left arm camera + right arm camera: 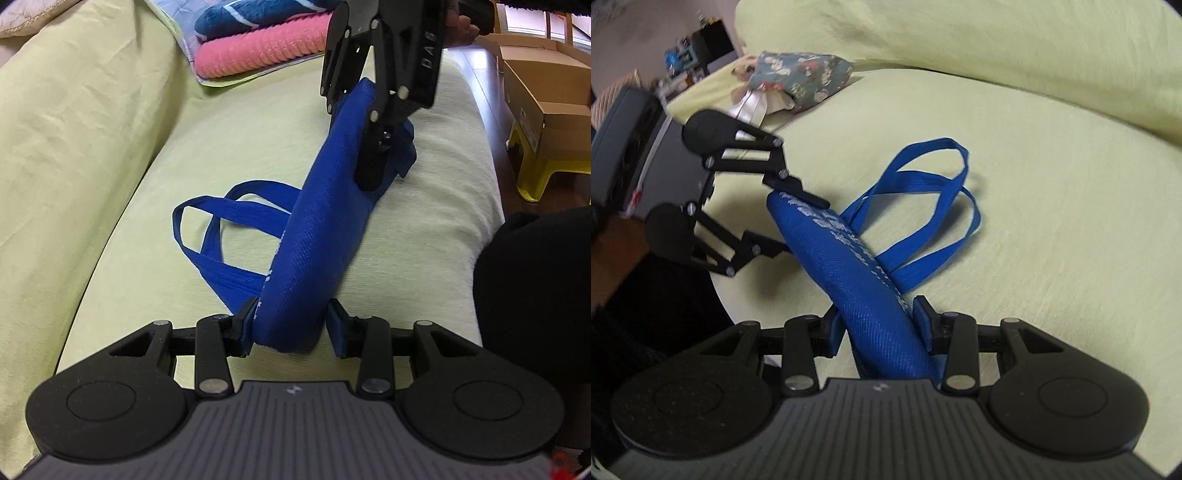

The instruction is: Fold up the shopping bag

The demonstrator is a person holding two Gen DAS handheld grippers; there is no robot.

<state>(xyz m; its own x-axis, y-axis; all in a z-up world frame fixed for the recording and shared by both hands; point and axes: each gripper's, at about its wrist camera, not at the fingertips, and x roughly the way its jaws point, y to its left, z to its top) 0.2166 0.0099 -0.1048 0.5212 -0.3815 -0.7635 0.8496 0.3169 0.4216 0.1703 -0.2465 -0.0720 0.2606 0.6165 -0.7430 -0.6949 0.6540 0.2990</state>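
Two claws have the blue shopping bag rolled into a thick bundle, strung between them just above the pale green sofa cushion. Left claw pinches the near end, right claw grips the far end, though its pads are partly hidden there. Handles trail loose across the cushion, crossed over each other.

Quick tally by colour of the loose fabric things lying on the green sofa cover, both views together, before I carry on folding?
Blue: 2, the shopping bag and the dark blue towel
Pink: 1, the pink towel under that one
Floral print: 1, the patterned pouch
Total: 4
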